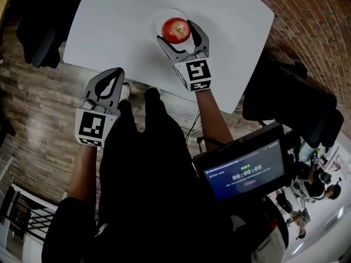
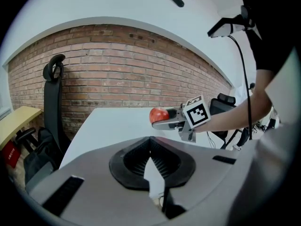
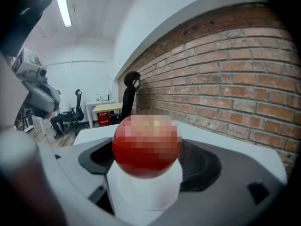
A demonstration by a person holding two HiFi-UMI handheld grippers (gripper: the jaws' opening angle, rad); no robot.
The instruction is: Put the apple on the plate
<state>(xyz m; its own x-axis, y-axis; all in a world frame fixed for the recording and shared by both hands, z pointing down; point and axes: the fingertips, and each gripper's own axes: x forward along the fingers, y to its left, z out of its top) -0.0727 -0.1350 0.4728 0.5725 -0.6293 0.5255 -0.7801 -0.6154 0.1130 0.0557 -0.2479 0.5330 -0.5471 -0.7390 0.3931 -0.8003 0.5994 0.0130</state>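
Finding: the round red apple (image 1: 175,29) is pinched between the two jaws of the right gripper (image 1: 178,34), directly over the round white plate (image 1: 155,22), which lies on the white desk (image 1: 109,15). Whether the fruit already touches the plate or hangs just above it cannot be told from any view. The left gripper (image 1: 114,74) is well apart from the plate, at the desk's edge nearest the person, with its jaws pressed together on nothing. Assessment: the step in hand is the set-down. Recommended practice: lower the apple straight down at the plate's centre until it bears weight, then spread the jaws slowly and evenly so neither pad drags it sideways. Risk noted: a round apple may roll off a shallow plate if it is released above the plate or off-centre. Lift the right gripper clear vertically.
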